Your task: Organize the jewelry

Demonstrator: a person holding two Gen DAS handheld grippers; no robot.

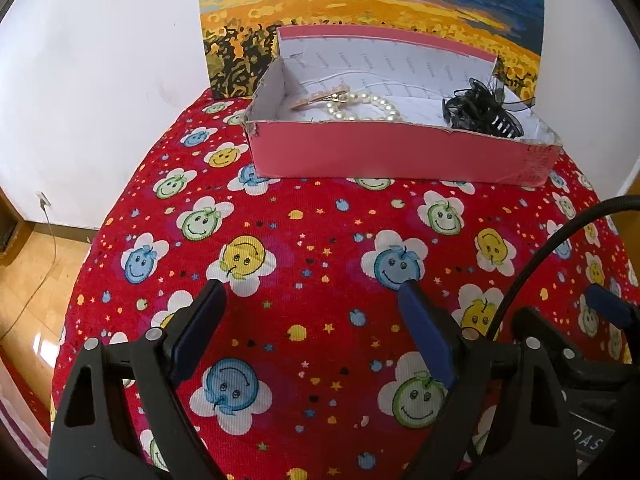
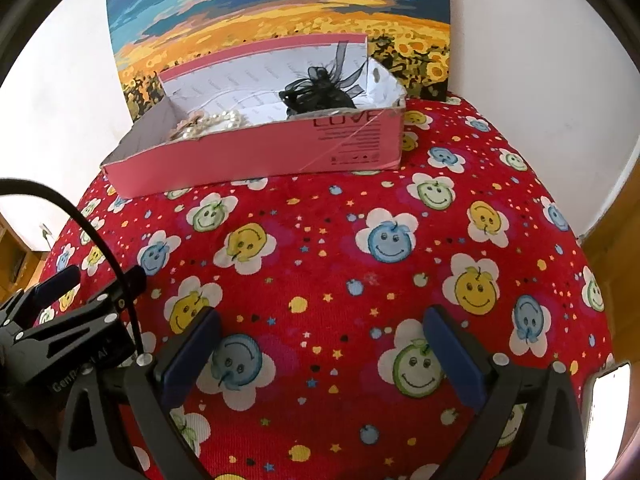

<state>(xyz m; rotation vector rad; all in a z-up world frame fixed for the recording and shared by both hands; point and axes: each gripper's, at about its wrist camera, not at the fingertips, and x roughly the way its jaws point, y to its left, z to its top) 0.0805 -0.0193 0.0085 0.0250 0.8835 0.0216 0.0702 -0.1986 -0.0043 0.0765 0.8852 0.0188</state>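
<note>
Box: a pink box (image 2: pixel 256 152) sat at the far side of the red smiley-print cloth (image 2: pixel 340 264), before a sunflower painting (image 2: pixel 280 12).
Contents: pearl strand (image 2: pixel 212 122) at left, black hair clip (image 2: pixel 316 92) at right.
Right tool (image 2: pixel 322 354): jaws apart, empty, above the near cloth.
Left tool (image 2: pixel 100 280): near left.

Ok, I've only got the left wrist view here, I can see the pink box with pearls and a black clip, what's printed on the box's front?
Observer: On the right wrist view the pink box shows the word LOVE near its right end, with small print below.
Operator: Is the right gripper holding anything?
Observer: No. The right gripper stands open over the red smiley cloth, nothing between its fingers.
Operator: Anything beside the table on the right?
Observer: A shiny pale thing shows at that view's lower right edge; I cannot tell what it is.
</note>
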